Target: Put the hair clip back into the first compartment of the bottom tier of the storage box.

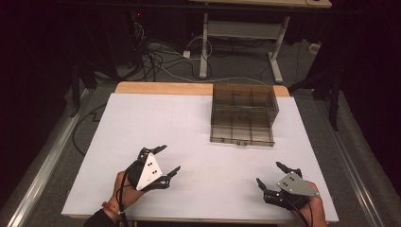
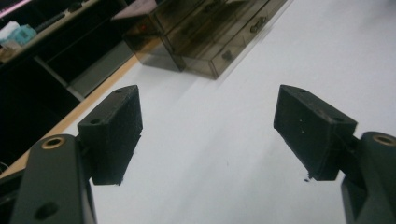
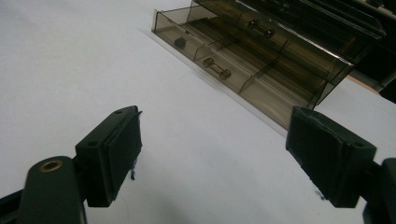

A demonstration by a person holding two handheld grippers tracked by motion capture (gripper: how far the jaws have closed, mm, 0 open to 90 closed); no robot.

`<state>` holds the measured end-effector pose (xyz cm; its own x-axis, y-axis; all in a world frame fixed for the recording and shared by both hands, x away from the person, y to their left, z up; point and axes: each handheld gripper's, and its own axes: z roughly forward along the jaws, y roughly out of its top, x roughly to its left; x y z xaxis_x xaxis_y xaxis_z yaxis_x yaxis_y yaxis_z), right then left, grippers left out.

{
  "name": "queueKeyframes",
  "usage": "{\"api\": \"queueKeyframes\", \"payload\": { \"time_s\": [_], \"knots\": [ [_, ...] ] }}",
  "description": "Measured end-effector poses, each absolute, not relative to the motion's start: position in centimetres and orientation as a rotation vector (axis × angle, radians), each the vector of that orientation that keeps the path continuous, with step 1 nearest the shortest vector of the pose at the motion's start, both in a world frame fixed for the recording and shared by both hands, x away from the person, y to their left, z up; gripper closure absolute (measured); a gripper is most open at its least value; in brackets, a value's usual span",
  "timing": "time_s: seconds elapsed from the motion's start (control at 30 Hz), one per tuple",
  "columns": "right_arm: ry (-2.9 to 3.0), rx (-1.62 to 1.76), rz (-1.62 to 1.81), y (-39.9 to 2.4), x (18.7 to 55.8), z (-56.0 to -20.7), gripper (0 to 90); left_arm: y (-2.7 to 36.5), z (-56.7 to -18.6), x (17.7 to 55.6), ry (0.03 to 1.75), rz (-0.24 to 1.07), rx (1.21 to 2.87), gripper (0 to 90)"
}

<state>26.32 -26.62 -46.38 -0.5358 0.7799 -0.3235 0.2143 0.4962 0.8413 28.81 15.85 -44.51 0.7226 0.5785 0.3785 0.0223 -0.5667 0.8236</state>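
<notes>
Grippers rest apart on a white table (image 1: 198,123), both nearer the person than the smoky plastic drawer box (image 1: 243,113). Left gripper (image 1: 166,160) and right gripper (image 1: 269,174) each have jaws spread wide, grasping nothing

A white-topped table (image 1: 156,142) with a wooden far edge carries a smoky clear drawer box (image 1: 243,113) at its far right.

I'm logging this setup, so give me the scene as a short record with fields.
surface: white table top
object: smoky clear drawer box, far right part of the table, bottom drawer pulled out a little
left claw: open, holding nothing, near left
right claw: open, holding nothing, near right
contact: neither claw touches the box
</notes>
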Motion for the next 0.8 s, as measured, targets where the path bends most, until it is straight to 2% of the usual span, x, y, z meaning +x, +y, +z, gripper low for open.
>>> {"api": "queueKeyframes", "payload": {
  "time_s": [0.13, 0.17, 0.8],
  "knots": [
    [2.022, 0.815, 1.000, -26.7, 26.4, -46.4, 18.8, 16.1, -45.2, 28.5, 0.500, 0.778, 2.031, 22.5],
    [2.024, 0.816, 1.000, -26.7, 26.4, -46.5, 18.8, 16.4, -45.1, 28.5, 0.473, 0.814, 2.058, 22.5],
    [2.010, 0.838, 0.996, -27.2, 26.8, -46.5, 18.8, 18.9, -46.9, 28.2, 0.544, 0.796, 2.086, 20.9]
  ]
}}
